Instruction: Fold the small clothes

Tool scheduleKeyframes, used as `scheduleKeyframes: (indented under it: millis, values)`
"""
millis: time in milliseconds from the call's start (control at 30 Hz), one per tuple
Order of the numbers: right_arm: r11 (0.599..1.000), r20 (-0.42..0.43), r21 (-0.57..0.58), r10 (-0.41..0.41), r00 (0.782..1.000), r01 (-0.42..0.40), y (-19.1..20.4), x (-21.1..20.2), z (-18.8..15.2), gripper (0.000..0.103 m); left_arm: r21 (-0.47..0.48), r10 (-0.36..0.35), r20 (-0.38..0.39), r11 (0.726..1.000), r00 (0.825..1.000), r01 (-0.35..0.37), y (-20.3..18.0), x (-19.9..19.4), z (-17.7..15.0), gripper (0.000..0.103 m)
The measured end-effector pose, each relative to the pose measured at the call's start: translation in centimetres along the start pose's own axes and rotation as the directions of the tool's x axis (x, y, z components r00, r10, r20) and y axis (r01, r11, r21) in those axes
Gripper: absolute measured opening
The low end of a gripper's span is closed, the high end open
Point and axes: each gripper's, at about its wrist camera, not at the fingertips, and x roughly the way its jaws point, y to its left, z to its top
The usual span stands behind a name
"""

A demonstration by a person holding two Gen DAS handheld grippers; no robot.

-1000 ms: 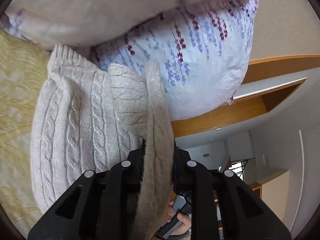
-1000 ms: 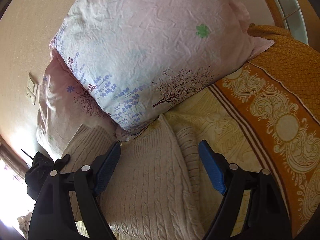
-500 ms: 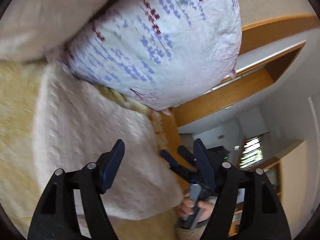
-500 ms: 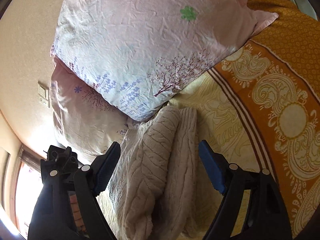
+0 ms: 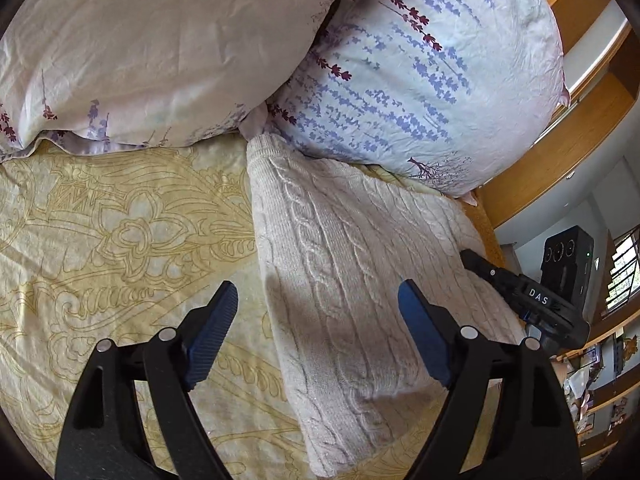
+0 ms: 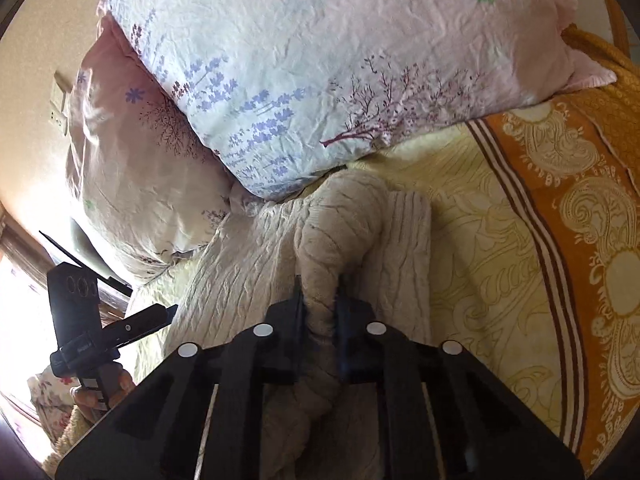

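In the left wrist view, a cream cable-knit sweater [image 5: 360,280] lies flat on the bed, folded into a long narrow panel whose raised braided cables run along its length; its ribbed end tucks against the underside of a pale pillow printed with lavender sprigs [image 5: 432,72], and a second, plainer pinkish pillow [image 5: 160,48] lies just beside that one at the upper left. The sweater rests on a yellow bedspread with an embroidered flower pattern [image 5: 120,232]. The left gripper [image 5: 320,332] hovers above the near part of the sweater with its blue-padded jaws opening wide, one pad over the bedspread and the other over the knit, neither pressing on anything. At the right edge the right gripper [image 5: 516,292] reaches in to the sweater's far edge. In the right wrist view, the right gripper [image 6: 320,300] has its jaws closed tight on a bunched fold of the sweater [image 6: 340,232], which rises in a thick twisted ridge from the flat panel and runs back between the jaws towards the camera. The rest of the knit spreads to either side, wrinkled on the left. The floral pillow [image 6: 320,60] overhangs the sweater's far end, and an orange paisley border of the bedspread [image 6: 580,220] runs down the right. The left gripper [image 6: 120,332] shows at the lower left, held by a hand [image 6: 100,392].
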Motion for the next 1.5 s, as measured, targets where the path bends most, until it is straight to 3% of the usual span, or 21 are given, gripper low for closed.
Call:
scheduleKeyframes:
  millis: [133,233,333,400,433,467,600,633,700,833,900,967,1167,1267,1367,1500]
  values:
    - [0.997,0.086,0.043,-0.072,0.994,0.069,-1.0,-1.7,1.2,0.009,0.02,-0.005,0.002,1.0,1.0,0.005,-0.5,0.1,-0.2,0.088]
    - [0.983,0.03,0.087,-0.163,0.986,0.16,-2.7,-0.7,1.2,0.009,0.033,-0.004,-0.009,0.999,1.0,0.004,-1.2,0.7,-0.4,0.091]
    - [0.985,0.018,0.16,-0.061,0.998,0.057,-4.1,-0.9,0.6,0.012,0.037,0.01,-0.018,0.999,1.0,-0.009,-1.5,1.5,-0.6,0.092]
    - [0.983,0.019,0.184,-0.013,1.0,0.01,-4.2,-2.0,0.3,0.041,0.033,0.012,-0.023,0.999,1.0,-0.011,-1.5,2.1,-0.7,0.093]
    - [0.983,0.018,0.185,0.014,1.0,-0.017,-4.3,-2.7,0.0,0.075,0.024,0.004,-0.027,1.0,1.0,-0.003,-1.5,2.5,-0.7,0.094]
    - [0.983,0.018,0.179,0.032,0.999,-0.035,-4.1,-3.1,-0.3,0.089,0.01,-0.009,-0.032,1.0,0.999,0.01,-1.4,2.8,-0.7,0.094]
    - [0.979,-0.055,0.193,0.072,0.996,-0.06,-3.8,-2.4,-1.2,0.085,-0.041,-0.056,-0.041,0.998,0.998,0.054,-1.7,3.8,-0.8,0.093]
    - [0.978,-0.079,0.199,0.079,0.994,-0.062,-3.8,-1.9,-1.5,0.078,-0.038,-0.07,-0.046,0.997,0.996,0.068,-1.9,4.0,-0.8,0.091]
    - [0.977,-0.115,0.207,0.085,0.99,-0.06,-3.7,-1.1,-2.0,0.06,-0.056,-0.11,-0.061,0.993,0.992,0.106,-2.2,4.5,-0.9,0.077]
    - [0.97,-0.102,0.222,0.129,0.986,-0.103,-3.6,-0.8,-2.6,0.04,-0.076,-0.143,-0.053,0.987,0.988,0.139,-2.0,4.2,-1.0,0.062]
    - [0.969,-0.085,0.22,0.137,0.987,-0.115,-3.0,-0.6,-2.8,0.036,-0.082,-0.179,-0.042,0.981,0.983,0.175,-1.3,3.3,-1.1,0.047]
    - [0.968,-0.068,0.214,0.153,0.986,-0.135,-2.3,-0.9,-2.9,0.033,-0.093,-0.217,-0.03,0.972,0.976,0.214,-0.9,2.4,-1.0,0.039]
    - [0.968,-0.076,0.094,0.241,0.968,-0.234,3.6,0.2,-4.3,0.028,-0.081,-0.229,-0.002,0.97,0.973,0.228,1.1,-3.1,-2.2,0.037]
    - [0.967,-0.117,0.017,0.254,0.96,-0.254,6.6,1.5,-5.8,0.025,-0.07,-0.195,0.034,0.978,0.98,0.197,5.1,-6.0,-3.4,0.037]
    - [0.97,-0.158,-0.05,0.227,0.961,-0.238,8.8,3.1,-7.6,0.024,-0.062,-0.151,0.056,0.986,0.987,0.155,8.0,-7.7,-4.2,0.038]
    - [0.986,-0.169,-0.091,0.124,0.978,-0.141,9.5,4.0,-8.6,0.028,-0.086,-0.086,0.024,0.992,0.996,0.088,10.2,-6.1,-4.8,0.044]
